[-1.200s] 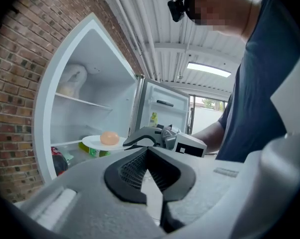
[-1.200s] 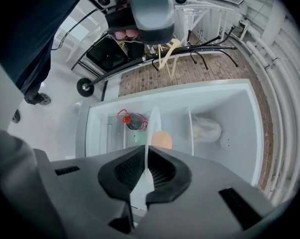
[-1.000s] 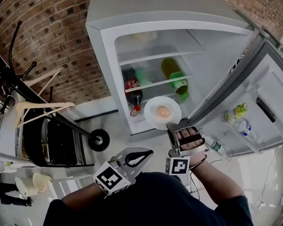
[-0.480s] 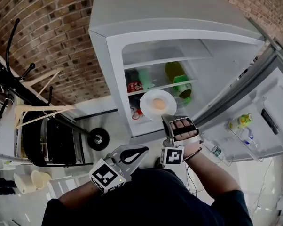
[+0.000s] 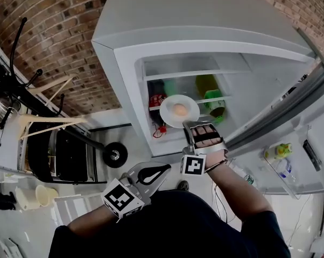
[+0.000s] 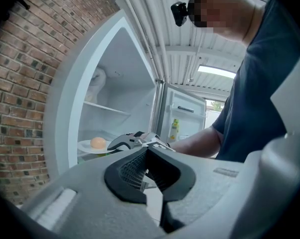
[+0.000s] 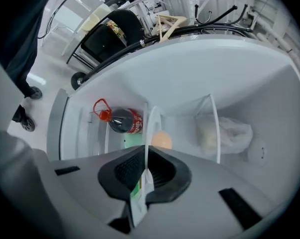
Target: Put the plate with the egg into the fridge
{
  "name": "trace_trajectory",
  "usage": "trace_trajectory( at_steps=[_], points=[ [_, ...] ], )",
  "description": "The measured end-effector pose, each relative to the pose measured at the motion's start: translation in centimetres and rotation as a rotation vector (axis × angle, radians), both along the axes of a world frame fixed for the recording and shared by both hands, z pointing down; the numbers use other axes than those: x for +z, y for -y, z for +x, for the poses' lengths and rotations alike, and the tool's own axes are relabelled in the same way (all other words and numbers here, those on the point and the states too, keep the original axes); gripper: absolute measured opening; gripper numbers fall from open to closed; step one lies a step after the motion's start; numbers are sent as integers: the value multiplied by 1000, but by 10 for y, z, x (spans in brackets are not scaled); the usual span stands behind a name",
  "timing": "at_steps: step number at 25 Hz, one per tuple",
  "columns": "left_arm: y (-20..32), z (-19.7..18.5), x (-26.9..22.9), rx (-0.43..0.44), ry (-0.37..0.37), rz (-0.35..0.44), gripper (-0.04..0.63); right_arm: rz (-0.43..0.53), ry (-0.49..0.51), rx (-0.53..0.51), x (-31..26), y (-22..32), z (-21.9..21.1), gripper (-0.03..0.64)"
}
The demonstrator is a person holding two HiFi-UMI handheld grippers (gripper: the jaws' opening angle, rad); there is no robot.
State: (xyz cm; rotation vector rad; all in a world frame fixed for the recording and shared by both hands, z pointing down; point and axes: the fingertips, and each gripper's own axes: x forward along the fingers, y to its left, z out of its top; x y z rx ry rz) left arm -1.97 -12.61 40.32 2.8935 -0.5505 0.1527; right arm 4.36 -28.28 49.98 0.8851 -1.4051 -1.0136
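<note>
A white plate (image 5: 179,110) carries a tan egg (image 5: 179,109) and hangs level at the mouth of the open fridge (image 5: 124,42), in front of its middle shelves. My right gripper (image 5: 189,126) is shut on the plate's near rim. In the right gripper view the plate rim (image 7: 151,126) runs edge-on between the jaws of the right gripper (image 7: 146,156), with the egg (image 7: 161,140) beyond. My left gripper (image 5: 165,168) hangs low near my body, shut and holding nothing. The left gripper (image 6: 146,151) looks sideways at the plate (image 6: 87,147) and egg (image 6: 97,142).
Inside the fridge stand a cola bottle (image 5: 155,102) and green bottles (image 5: 209,93); a white bag (image 7: 227,132) lies on an upper shelf. The open door (image 5: 307,112) at right holds small bottles (image 5: 275,152). A black wheeled cart (image 5: 65,155) and brick wall (image 5: 54,31) are left.
My right gripper has carried the plate and egg up and forward, from below the fridge opening to the level of the middle shelves. The left gripper stays low and shut.
</note>
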Motion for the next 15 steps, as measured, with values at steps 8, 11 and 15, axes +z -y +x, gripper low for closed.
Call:
trace_trajectory(
  at_steps=[8, 11, 15],
  points=[
    [6, 3, -4, -50, -13, 8, 0, -17, -4, -21, 14, 25, -2, 20],
    [6, 3, -3, -62, -12, 10, 0, -25, -11, -28, 18, 32, -4, 20],
    [6, 2, -1, -70, -5, 24, 0, -45, -22, -28, 24, 41, -3, 20]
  ],
)
